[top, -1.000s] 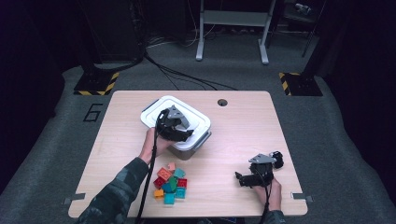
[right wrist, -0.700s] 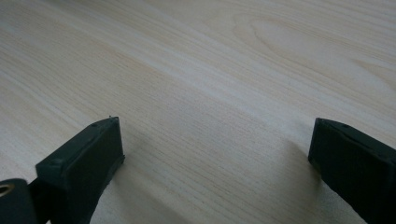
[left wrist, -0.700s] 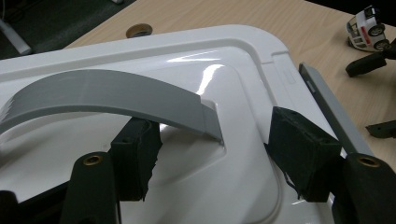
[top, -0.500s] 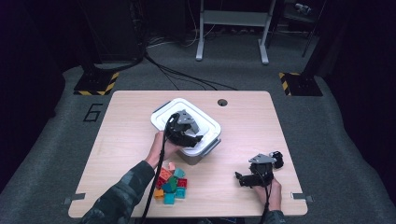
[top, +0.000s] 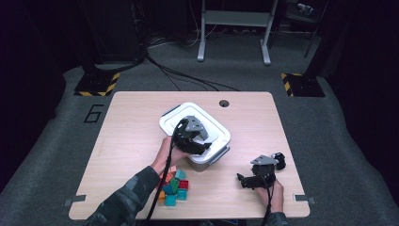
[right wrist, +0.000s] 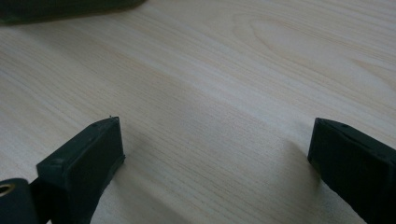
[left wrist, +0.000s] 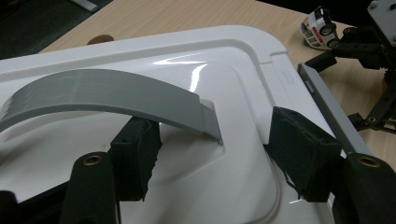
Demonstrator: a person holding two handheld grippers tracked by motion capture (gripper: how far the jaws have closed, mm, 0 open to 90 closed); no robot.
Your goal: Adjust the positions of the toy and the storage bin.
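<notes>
A white lidded box (top: pixel 212 128) with a grey body stands mid-table. My left gripper (top: pixel 191 137) hovers over its lid. In the left gripper view the white lid (left wrist: pixel 233 70) lies under the jaws, and its curved grey handle (left wrist: pixel 116 93) ends between them. The left gripper (left wrist: pixel 219 161) is open, its pads (left wrist: pixel 135 158) not touching the handle. My right gripper (top: pixel 256 178) rests low near the table's front right. It is open (right wrist: pixel 215 154) over bare wood with nothing between its jaws.
A heap of several coloured bricks (top: pixel 175 186) lies at the front, just left of the box. A small white toy car (top: pixel 278 160) sits beside the right gripper, also seen as the car (left wrist: pixel 320 25). The wooden table (top: pixel 131 122) has a round hole (top: pixel 224 103) at the back.
The box and my left gripper over it have shifted to the right and slightly toward the front. The right gripper has stayed in place.
</notes>
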